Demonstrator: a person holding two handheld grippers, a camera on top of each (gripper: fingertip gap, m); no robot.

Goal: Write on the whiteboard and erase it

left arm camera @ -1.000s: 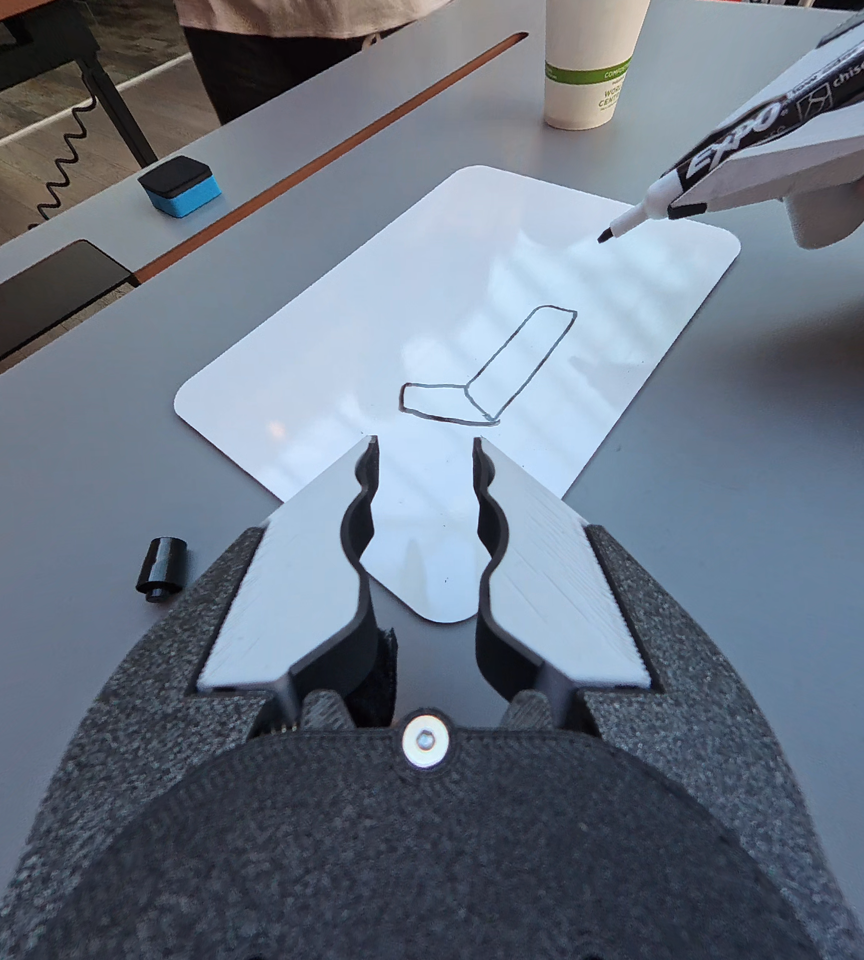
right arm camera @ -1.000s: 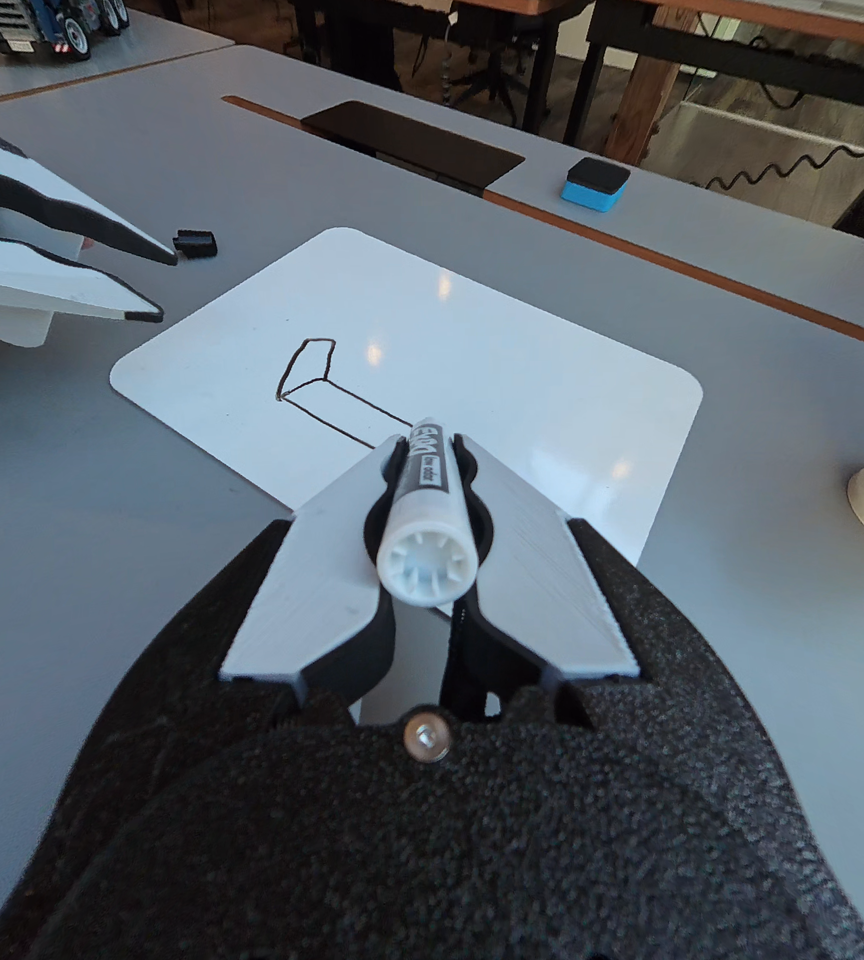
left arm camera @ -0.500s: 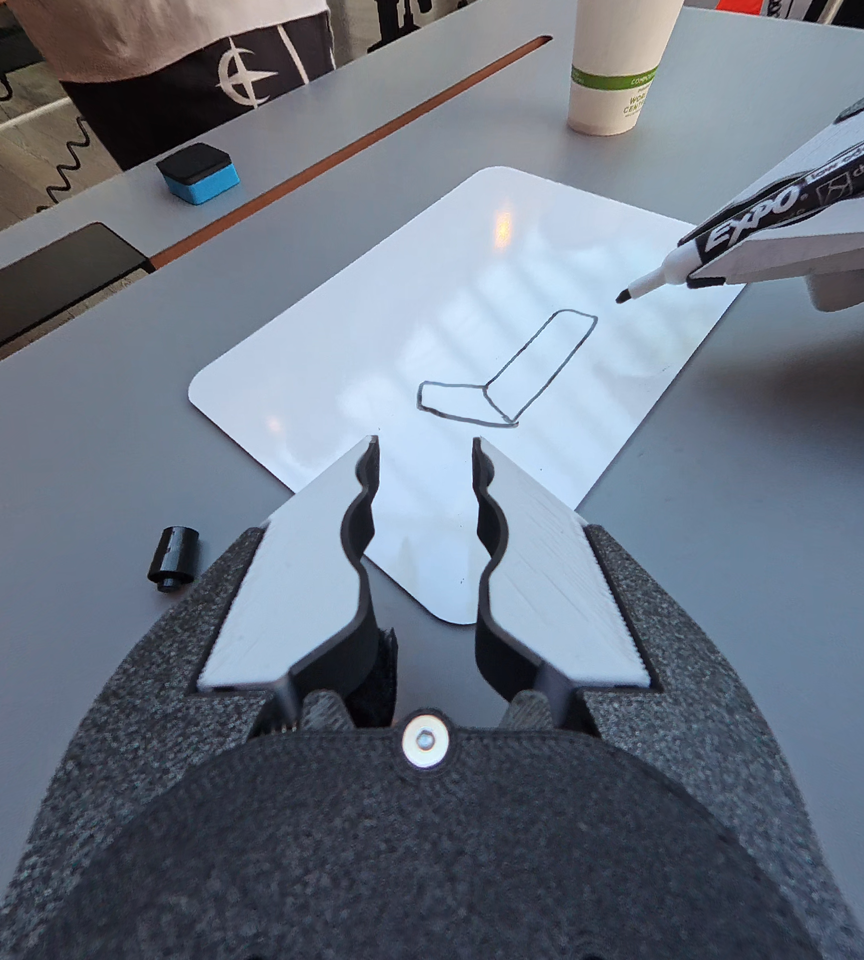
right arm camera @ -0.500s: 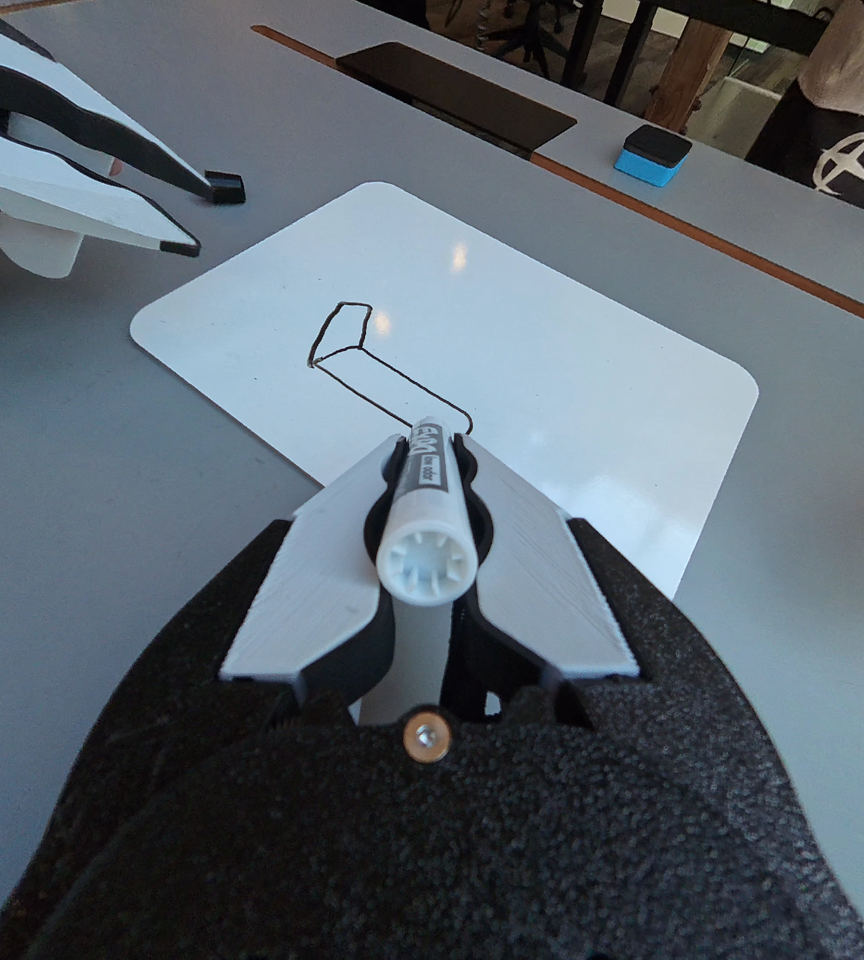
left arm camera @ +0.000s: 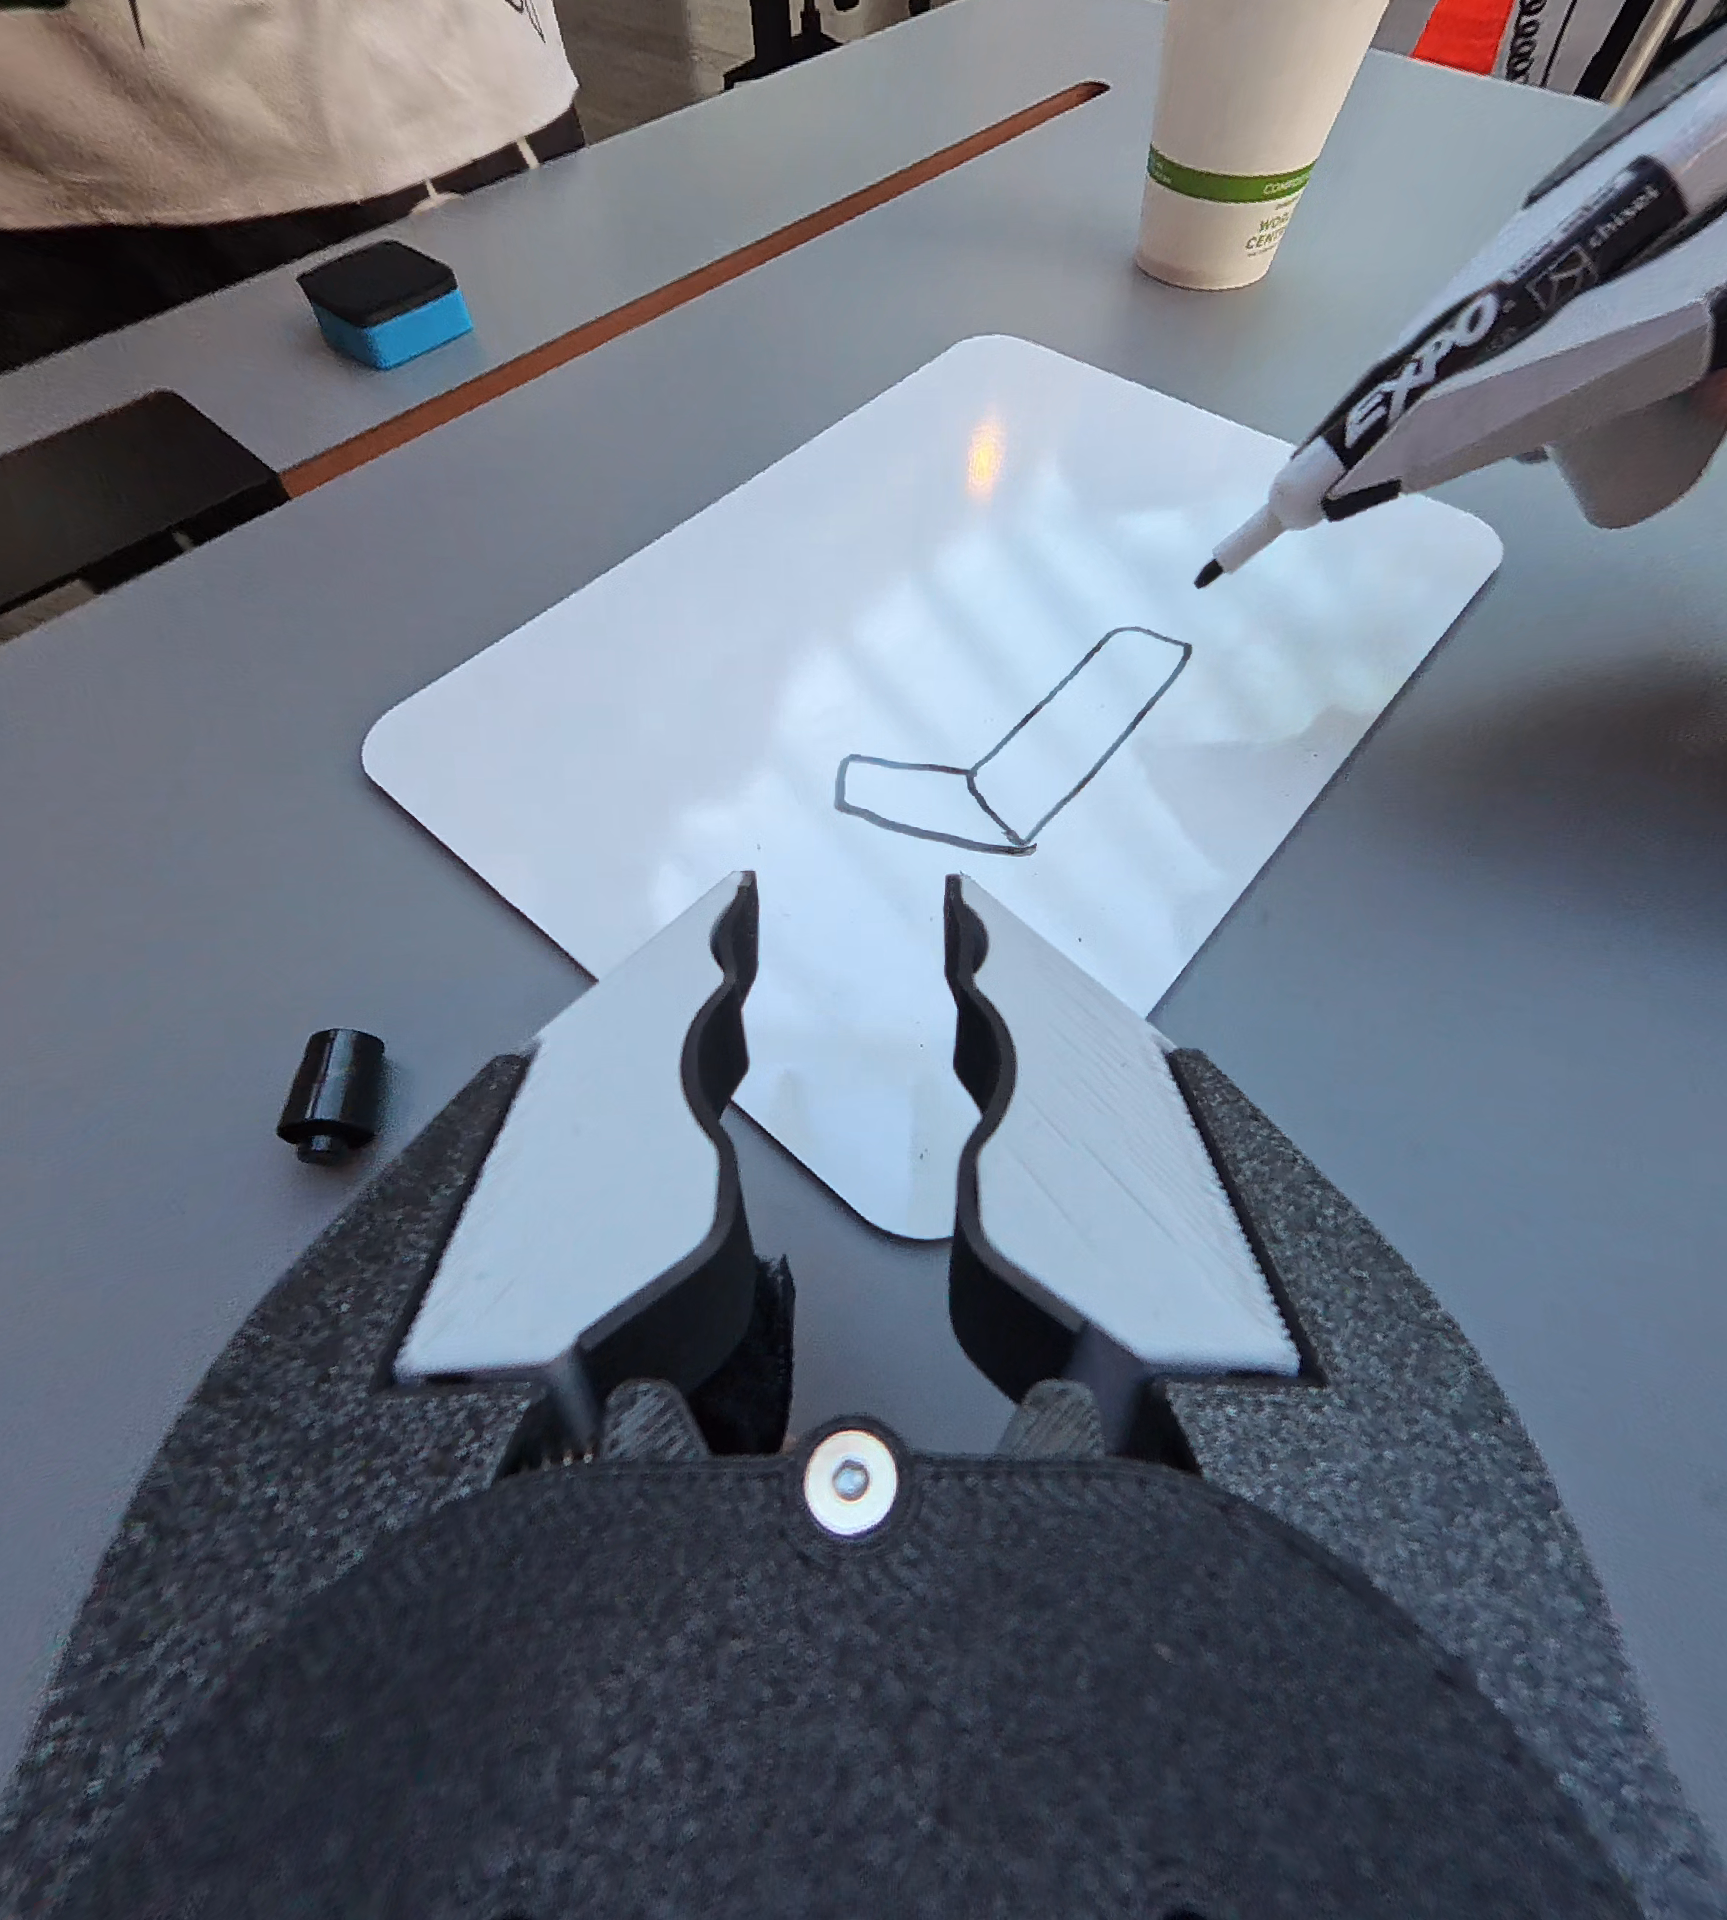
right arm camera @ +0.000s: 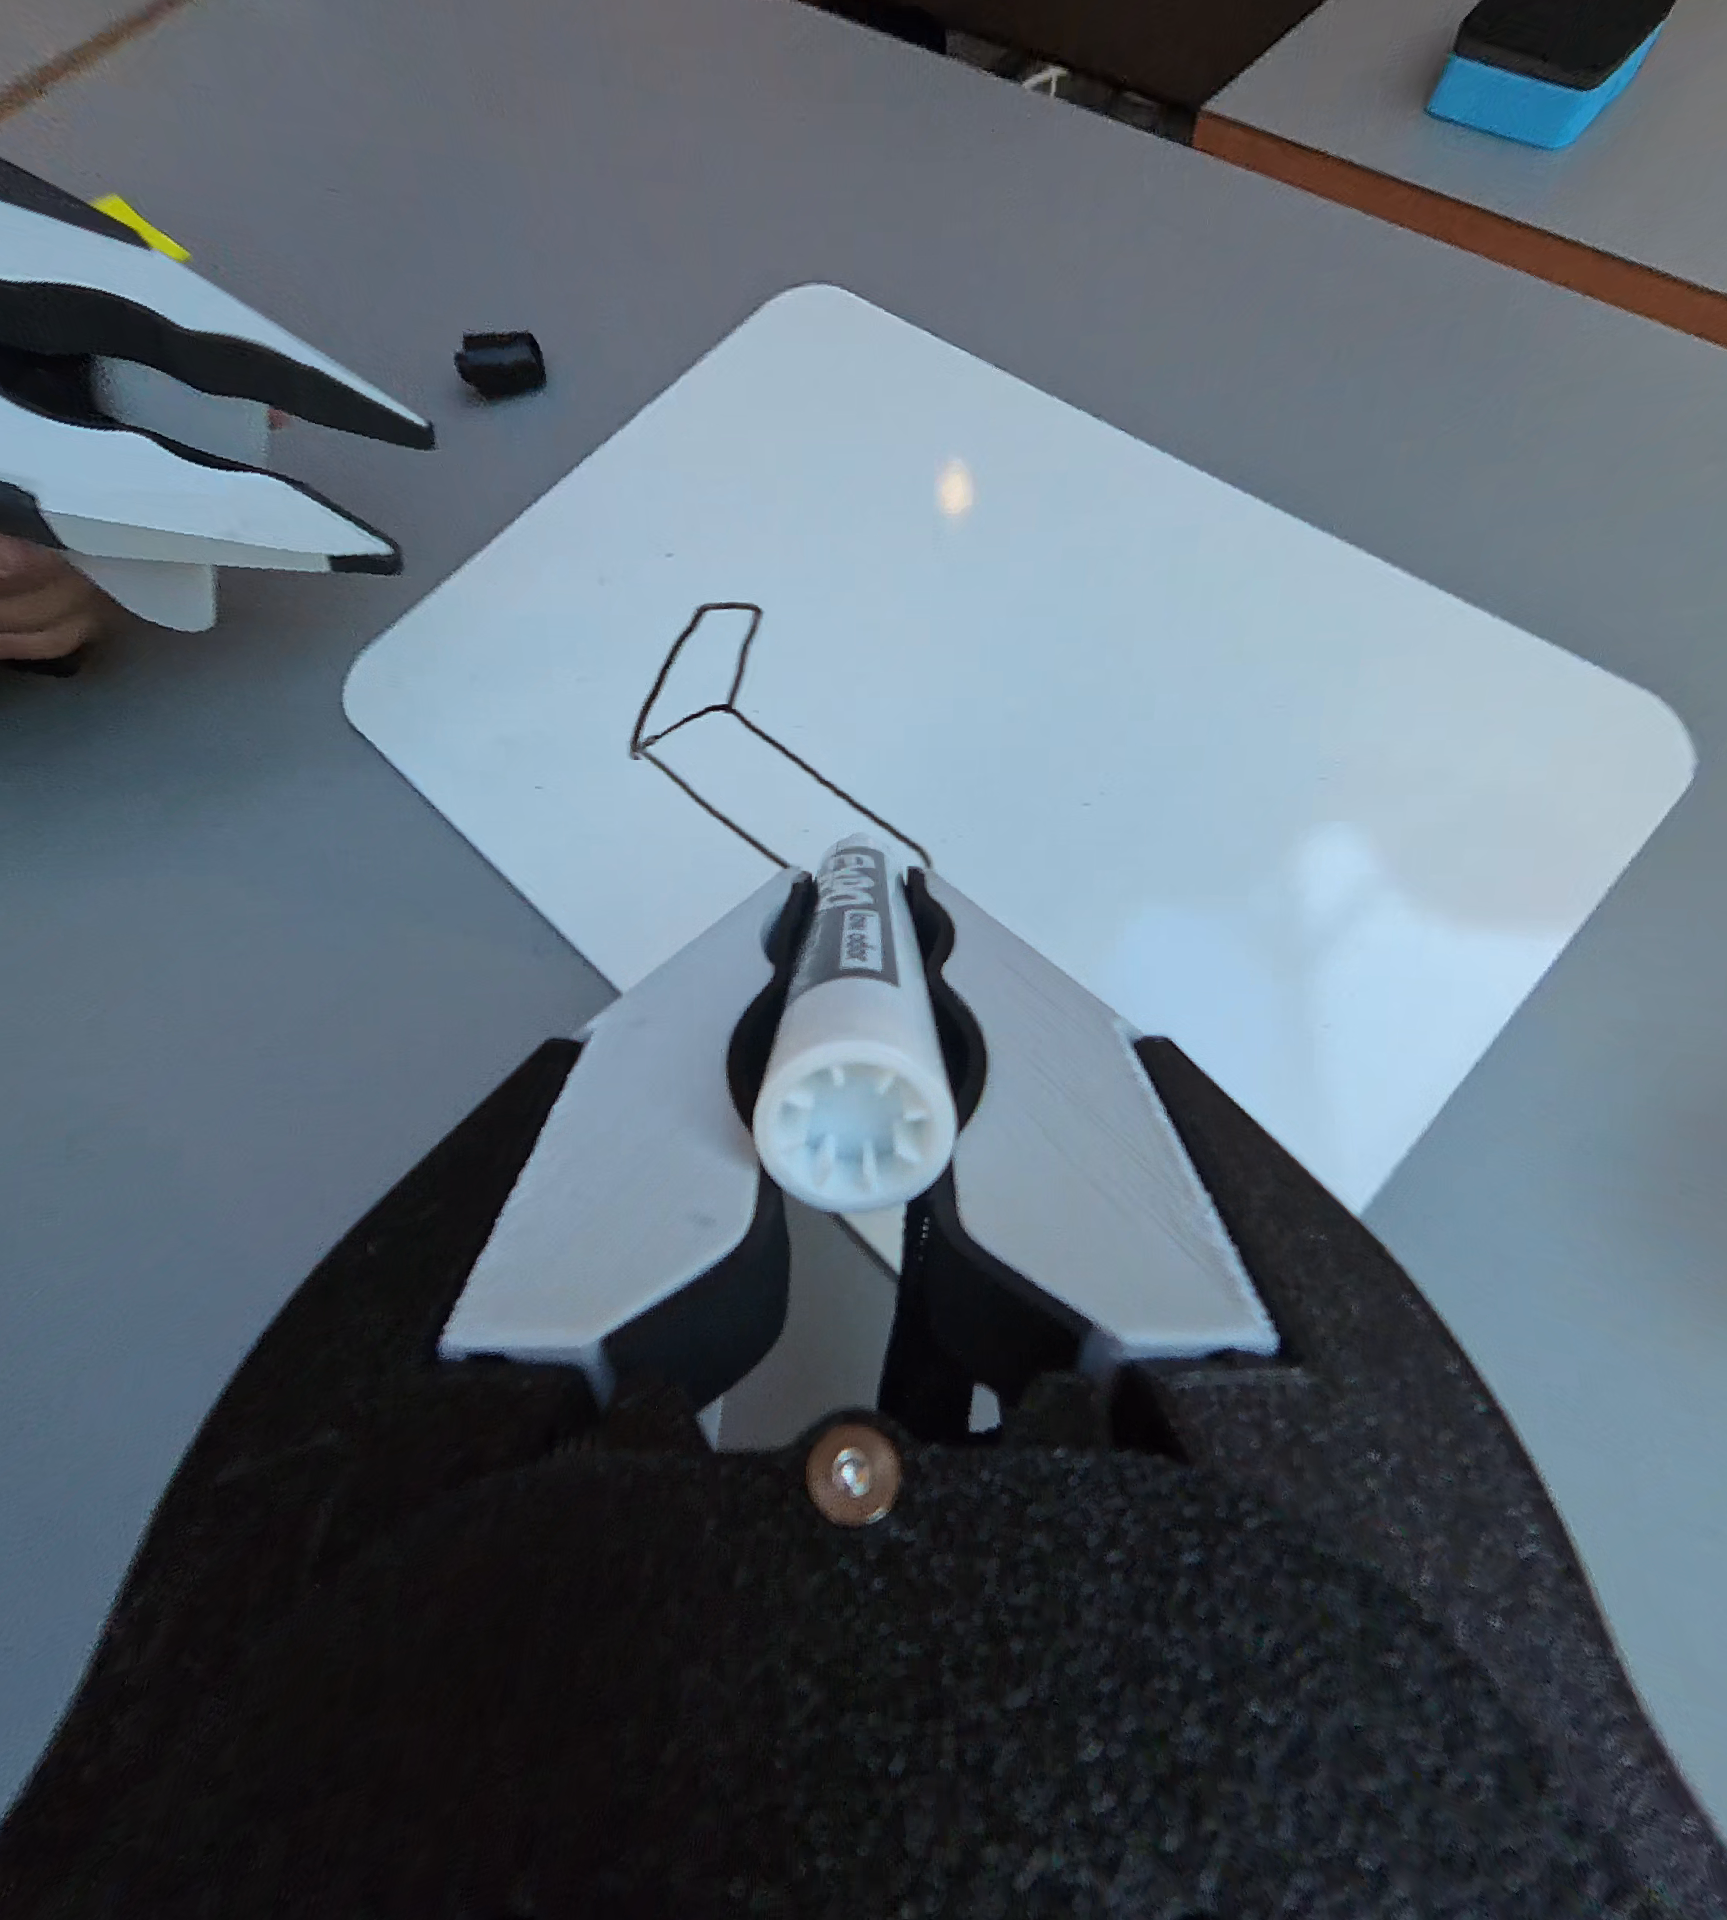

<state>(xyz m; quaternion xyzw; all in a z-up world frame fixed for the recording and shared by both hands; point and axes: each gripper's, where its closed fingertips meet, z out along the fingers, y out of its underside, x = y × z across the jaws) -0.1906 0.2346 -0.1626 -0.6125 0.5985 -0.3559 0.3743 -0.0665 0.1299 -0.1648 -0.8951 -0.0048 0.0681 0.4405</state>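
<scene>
right tongs [right arm camera: 854, 883] — clamped on white marker [right arm camera: 851, 1023] | left tongs [left arm camera: 851, 894] — apart, empty, over whiteboard [left arm camera: 630, 665]

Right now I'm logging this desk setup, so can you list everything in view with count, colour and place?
whiteboard: 1, white, flat on the table, an outlined shape drawn on it
marker: 1, white and black, uncapped, tip above the board
marker cap: 1, black, on the table beside the left gripper
eraser: 1, blue and black, far table
paper cup: 1, white with a green band, beyond the board
table: 1, grey
person: 1, behind the far table
left gripper: open, empty, over the board's near corner
right gripper: shut on the marker
</scene>
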